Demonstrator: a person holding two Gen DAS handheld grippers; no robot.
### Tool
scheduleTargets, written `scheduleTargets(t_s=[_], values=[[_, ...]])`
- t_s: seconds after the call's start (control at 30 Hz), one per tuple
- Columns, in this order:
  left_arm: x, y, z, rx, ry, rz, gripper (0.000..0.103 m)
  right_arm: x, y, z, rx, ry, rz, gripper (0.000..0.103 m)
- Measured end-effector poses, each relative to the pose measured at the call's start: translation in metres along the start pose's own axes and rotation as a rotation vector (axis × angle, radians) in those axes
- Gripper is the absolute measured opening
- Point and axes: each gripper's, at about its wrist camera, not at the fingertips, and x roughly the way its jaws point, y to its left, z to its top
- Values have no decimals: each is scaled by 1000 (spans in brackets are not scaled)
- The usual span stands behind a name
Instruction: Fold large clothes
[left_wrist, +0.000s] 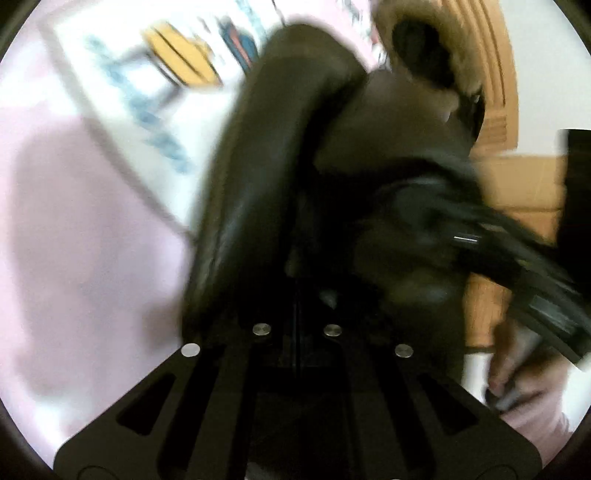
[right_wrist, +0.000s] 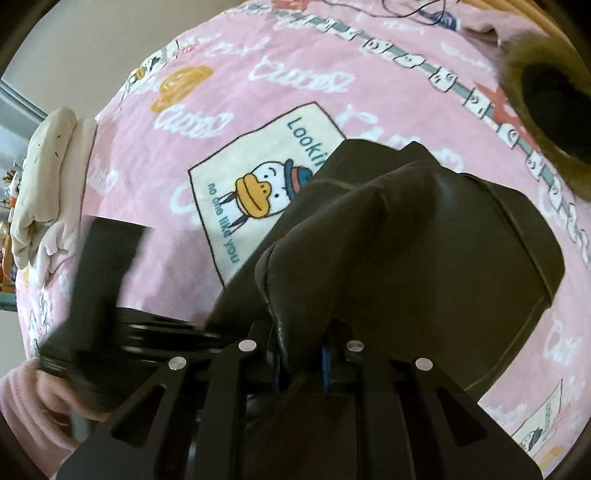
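Two grippers both grip one dark, fur-hooded coat (right_wrist: 424, 229) that lies over a pink cartoon-print bedspread (right_wrist: 258, 74) on a bed. In the right wrist view, the right gripper (right_wrist: 303, 354) has its fingers clamped on a raised fold of the coat's shiny dark fabric, which bunches upward just ahead of the fingers; blue pads show on either side of the pinched cloth. The coat's body spreads beyond the fold, and its fur-trimmed hood (right_wrist: 543, 110) lies at the upper right on the bedspread. At the lower left of that view the left gripper (right_wrist: 96, 295) appears blurred, held by a hand in a pink sleeve (right_wrist: 22, 398). In the blurred left wrist view, the left gripper (left_wrist: 297, 317) has its fingers drawn close together with dark coat (left_wrist: 280, 166) fabric rising from between them, apparently pinched, and the hood (left_wrist: 424, 48) sits at the top. A duck picture (right_wrist: 255, 192) on the bedspread lies just beside the coat's edge.
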Motion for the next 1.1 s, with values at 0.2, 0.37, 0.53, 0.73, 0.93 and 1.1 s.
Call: scheduleTargets(t_s=[0.2, 0.37, 0.53, 0.73, 0.93, 1.1], values=[[-77, -64, -38, 86, -155, 155, 0, 21, 4, 16, -17, 75, 3, 15], [-41, -107, -65, 170, -107, 191, 0, 35, 6, 27, -24, 134, 3, 15], [1, -87, -80, 164, -49, 322, 0, 45, 7, 30, -27, 172, 24, 26], [21, -77, -85, 186, -39, 407, 0, 28, -5, 27, 42, 166, 141, 40], [19, -72, -79, 183, -34, 414, 2, -40, -27, 4, 18, 39, 192, 36], [21, -70, -85, 230, -36, 462, 2, -81, -49, -3, 40, -76, 193, 13]])
